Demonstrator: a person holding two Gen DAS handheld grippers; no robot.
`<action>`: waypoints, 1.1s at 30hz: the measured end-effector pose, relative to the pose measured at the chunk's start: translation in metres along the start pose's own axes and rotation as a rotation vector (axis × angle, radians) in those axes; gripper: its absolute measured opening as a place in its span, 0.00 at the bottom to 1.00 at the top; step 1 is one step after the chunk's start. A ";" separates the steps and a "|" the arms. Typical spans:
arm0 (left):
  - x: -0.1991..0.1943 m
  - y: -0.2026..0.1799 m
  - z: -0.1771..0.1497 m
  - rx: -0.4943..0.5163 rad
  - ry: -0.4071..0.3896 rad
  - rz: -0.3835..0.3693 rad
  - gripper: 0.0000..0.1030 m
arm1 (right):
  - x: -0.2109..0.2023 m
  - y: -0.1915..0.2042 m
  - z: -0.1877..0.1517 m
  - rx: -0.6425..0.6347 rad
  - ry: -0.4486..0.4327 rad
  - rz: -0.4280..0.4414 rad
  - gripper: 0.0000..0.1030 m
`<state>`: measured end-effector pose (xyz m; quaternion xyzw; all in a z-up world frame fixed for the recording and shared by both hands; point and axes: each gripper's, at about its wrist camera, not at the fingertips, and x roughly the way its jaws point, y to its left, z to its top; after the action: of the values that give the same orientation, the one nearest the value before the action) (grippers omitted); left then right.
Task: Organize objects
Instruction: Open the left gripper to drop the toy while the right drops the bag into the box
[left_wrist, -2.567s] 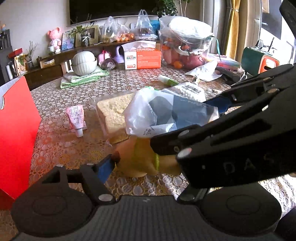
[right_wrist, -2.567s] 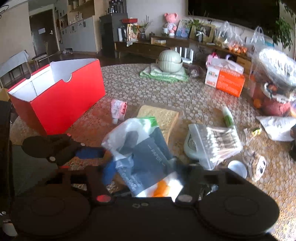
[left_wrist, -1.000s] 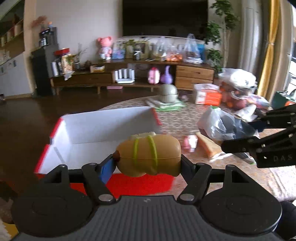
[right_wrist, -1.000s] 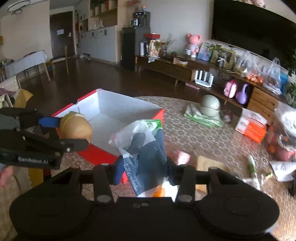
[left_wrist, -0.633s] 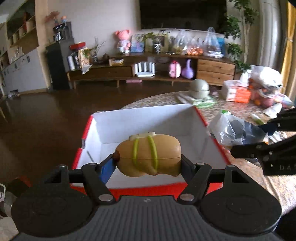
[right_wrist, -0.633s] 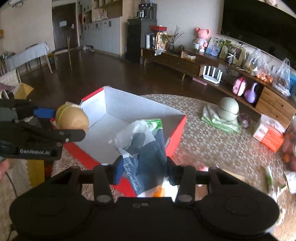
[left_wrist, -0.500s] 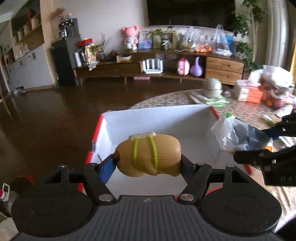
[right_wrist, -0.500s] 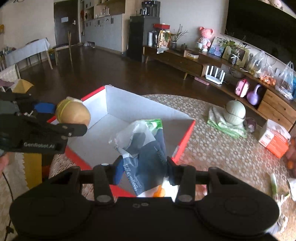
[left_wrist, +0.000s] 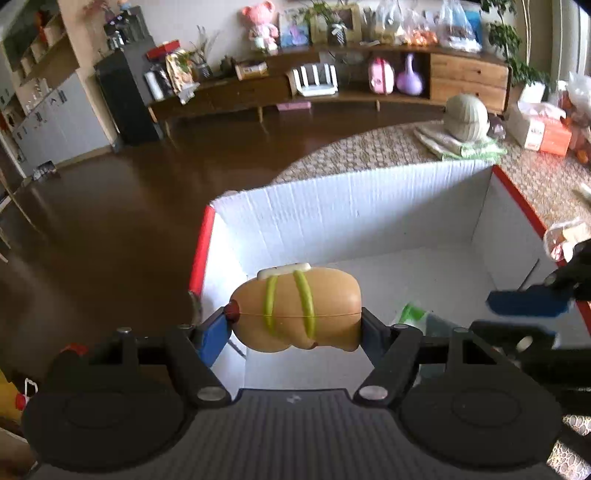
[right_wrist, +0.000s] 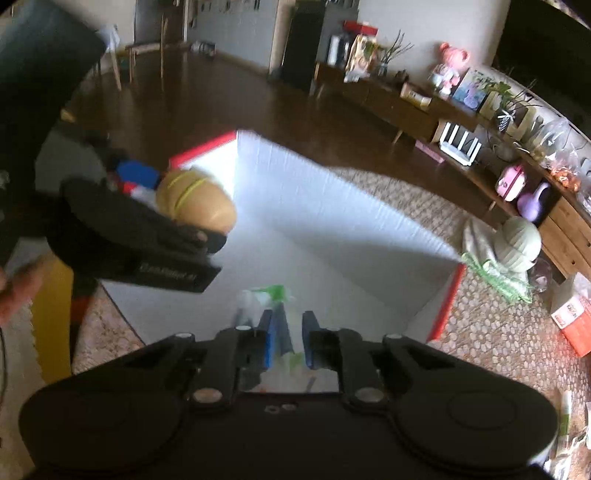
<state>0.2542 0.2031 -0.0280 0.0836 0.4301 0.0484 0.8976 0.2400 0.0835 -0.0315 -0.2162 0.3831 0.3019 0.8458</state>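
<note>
Sitting on the round table with the patterned lace-style cloth (left_wrist: 388, 147) was the big red cardboard box with white inside walls (left_wrist: 351, 221), open-topped, both grippers over it. Inside it lay the crumpled plastic bag with green, grey and white print (right_wrist: 266, 295), low on the floor of the box near the front; that item looked delivered. The right gripper (right_wrist: 288, 339) hung just above the bag, blue pads near each other with a narrow gap; frame was blurred, so I couldn't tell whether it still pinched the bag's edge or was let go. The left gripper (left_wrist: 295, 321) was clenched on the tan plastic bread-roll-shaped toy with two green bands (left_wrist: 295, 306), held sideways above the box's near-left corner (not yet dropped). Judged: one item in, the toy next to release, and table clutter left, e.g. the orange-and-white carton (left_wrist: 543, 129) far right.
</note>
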 end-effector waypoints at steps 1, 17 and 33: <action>0.004 -0.002 0.001 0.010 0.013 -0.003 0.70 | 0.006 0.001 -0.001 0.000 0.017 0.002 0.14; 0.041 -0.019 -0.006 0.060 0.150 -0.047 0.71 | 0.004 -0.009 -0.014 0.054 0.020 0.063 0.50; 0.006 -0.008 -0.010 -0.017 0.067 -0.073 0.77 | -0.051 -0.016 -0.027 0.067 -0.089 0.095 0.69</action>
<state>0.2500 0.1976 -0.0407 0.0587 0.4624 0.0221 0.8845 0.2102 0.0385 -0.0066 -0.1555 0.3647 0.3379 0.8536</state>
